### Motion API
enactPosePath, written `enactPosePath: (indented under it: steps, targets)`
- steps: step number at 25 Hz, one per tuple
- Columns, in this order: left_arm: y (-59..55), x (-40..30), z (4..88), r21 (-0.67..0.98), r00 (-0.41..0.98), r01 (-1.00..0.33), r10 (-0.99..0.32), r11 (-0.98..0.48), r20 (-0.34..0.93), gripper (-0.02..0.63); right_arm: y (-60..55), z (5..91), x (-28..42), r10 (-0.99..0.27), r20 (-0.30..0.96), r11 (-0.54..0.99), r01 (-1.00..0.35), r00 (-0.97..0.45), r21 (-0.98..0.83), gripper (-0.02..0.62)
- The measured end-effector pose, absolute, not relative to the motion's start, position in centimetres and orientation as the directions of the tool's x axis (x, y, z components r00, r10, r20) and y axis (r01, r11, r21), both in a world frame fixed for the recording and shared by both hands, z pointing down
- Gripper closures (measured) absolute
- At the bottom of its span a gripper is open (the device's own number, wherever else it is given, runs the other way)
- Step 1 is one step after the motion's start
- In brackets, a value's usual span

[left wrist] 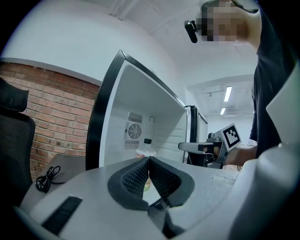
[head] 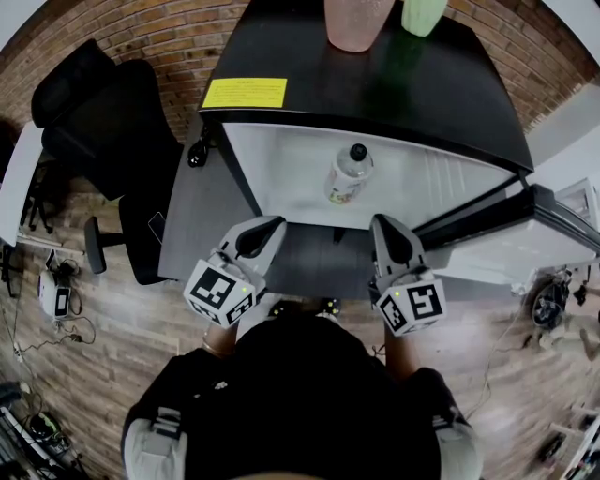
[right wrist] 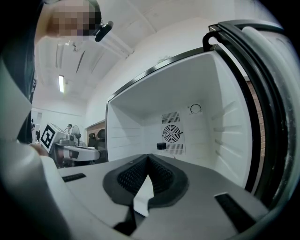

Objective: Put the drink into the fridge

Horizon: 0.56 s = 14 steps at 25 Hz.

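Now, both grippers are level at the mouth of the open fridge (head: 281, 178), side by side and apart from each other.

- Left gripper (left wrist: 148, 160): the ribbed fingers (left wrist: 136, 176) are pressed together at the tips, with nothing between them.
- Right gripper (right wrist: 148, 156): the fingers (right wrist: 161, 176) are closed tip to tip in the same way, empty.
- Drink bottle (head: 349, 174): clear, with a black cap. It stands upright on the white fridge floor, straight ahead of and well beyond both sets of fingertips, roughly midway between the two. Neither gripper touches it.
- Fan grille (right wrist: 171, 133): on the back wall, past the bottle and above the right fingertips.
- Fridge door (head: 525, 234): swung open, out to the right of the right fingers.
- Pink cup (head: 354, 23) and green cup (head: 424, 14): on the black fridge top, far ahead of the fingers.
- Yellow label (head: 245, 92): on the same top, ahead of the left fingertips.
- Black cable (left wrist: 46, 178): coiled on a grey surface (head: 187, 216) left of the left fingers.
- Black office chair (head: 94, 122): further left again, against the brick wall
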<state>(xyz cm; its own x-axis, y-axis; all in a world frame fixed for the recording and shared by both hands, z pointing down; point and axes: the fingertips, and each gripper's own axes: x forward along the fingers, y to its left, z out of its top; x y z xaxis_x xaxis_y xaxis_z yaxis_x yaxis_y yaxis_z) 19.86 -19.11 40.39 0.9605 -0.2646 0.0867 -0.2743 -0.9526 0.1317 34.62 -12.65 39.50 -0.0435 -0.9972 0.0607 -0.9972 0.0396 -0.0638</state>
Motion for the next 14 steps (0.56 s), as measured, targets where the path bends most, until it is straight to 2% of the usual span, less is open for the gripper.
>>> enactPosePath:
  steps: [14]
  targets:
    - [-19.32, 19.52, 40.54, 0.131, 0.956, -0.289, -0.28, -0.948, 0.088, 0.609, -12.97, 39.88, 34.33, -0.995, 0.068, 0.062, -0.996, -0.066, -0.066, 0.597]
